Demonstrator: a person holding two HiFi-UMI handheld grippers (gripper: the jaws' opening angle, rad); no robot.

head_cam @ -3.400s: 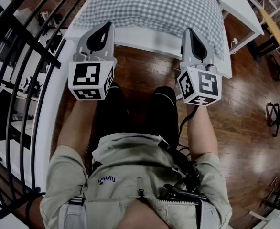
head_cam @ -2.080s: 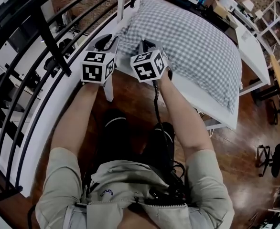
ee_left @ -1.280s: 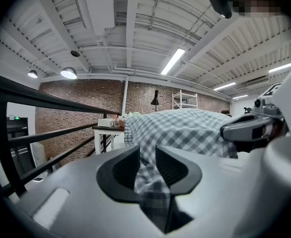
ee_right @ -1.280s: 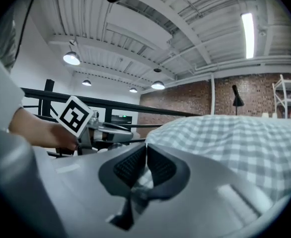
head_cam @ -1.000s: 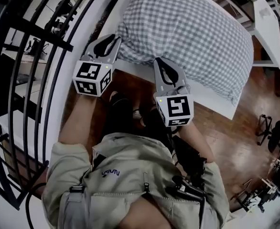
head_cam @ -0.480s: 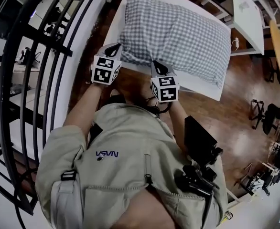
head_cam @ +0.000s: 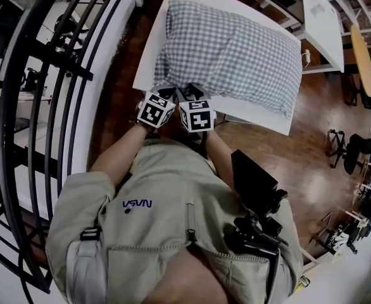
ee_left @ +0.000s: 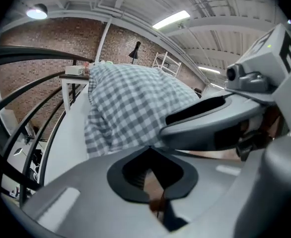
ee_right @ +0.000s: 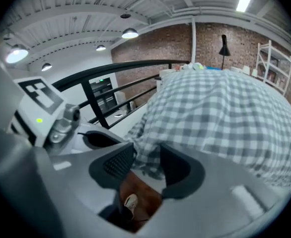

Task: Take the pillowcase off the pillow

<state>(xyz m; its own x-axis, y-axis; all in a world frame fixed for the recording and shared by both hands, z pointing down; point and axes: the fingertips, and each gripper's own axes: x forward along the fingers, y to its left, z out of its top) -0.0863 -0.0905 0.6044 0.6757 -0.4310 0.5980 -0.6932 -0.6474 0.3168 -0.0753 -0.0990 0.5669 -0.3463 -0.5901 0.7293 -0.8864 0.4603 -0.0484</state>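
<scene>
1. Where the white tabletop (head_cam: 150, 56) stands beside a black railing (head_cam: 46, 75), the pillowcase (head_cam: 236, 49), a grey-and-white check, lies on it. It is puffed full with the pillow inside and covers most of the top.
2. Both tongs sit side by side at the near left corner of the pillowcase. In the head view their marker cubes almost touch.
3. The left tongs (ee_left: 150, 147) have just closed all the way. The jaw tips meet right at the edge of the checked cloth. Whether any cloth is nipped between them cannot be told.
4. The right tongs (ee_right: 148, 160) have just been opening and now stand wide. A bunched corner of the pillowcase hangs between the two pads, with a gap showing beside it, so it is not squeezed.
5. In the left gripper view, the right tongs lie just to the right of the left ones, angled toward the same corner.
6. A brown wooden floor (head_cam: 268, 151) shows below the tabletop's near edge and through the gaps behind both sets of jaws.
</scene>
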